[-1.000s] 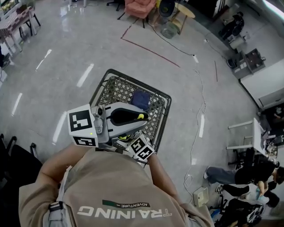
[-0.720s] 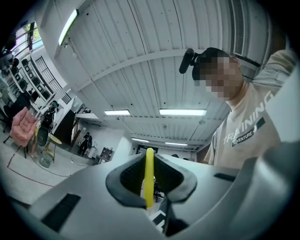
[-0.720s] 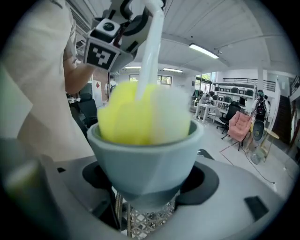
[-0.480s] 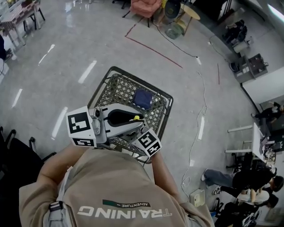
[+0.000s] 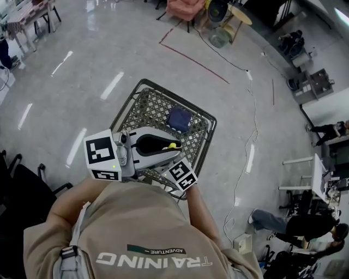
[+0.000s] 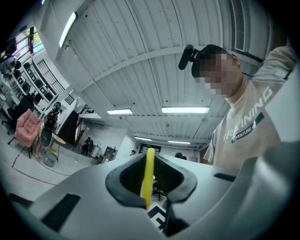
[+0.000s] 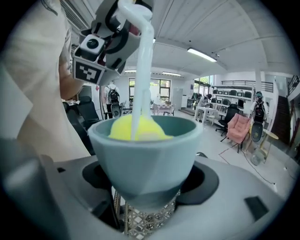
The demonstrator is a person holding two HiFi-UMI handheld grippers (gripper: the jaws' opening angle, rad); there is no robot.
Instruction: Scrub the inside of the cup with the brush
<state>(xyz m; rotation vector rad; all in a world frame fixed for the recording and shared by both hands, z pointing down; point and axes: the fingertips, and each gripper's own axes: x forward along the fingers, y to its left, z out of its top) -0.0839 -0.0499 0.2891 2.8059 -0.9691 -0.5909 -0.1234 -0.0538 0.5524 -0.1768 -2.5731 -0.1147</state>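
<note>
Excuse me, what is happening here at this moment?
A person holds a gripper in each hand above a wire basket. The right gripper has its jaws shut on a teal cup. The left gripper grips a brush by its handle, and the yellow brush head sits inside the cup, so scrubbing seems under way.

below me: glossy grey floor (image 5: 82, 54), marked with a red line (image 5: 193, 62) and crossed by a white cable (image 5: 254, 122). a wire basket (image 5: 126, 104) stands on it. pink chair (image 5: 185, 7) at the far edge. overhead: ribbed white ceiling (image 6: 140, 37) with strip lights (image 6: 185, 109). windows (image 7: 164, 88) behind desks (image 7: 206, 111).
</note>
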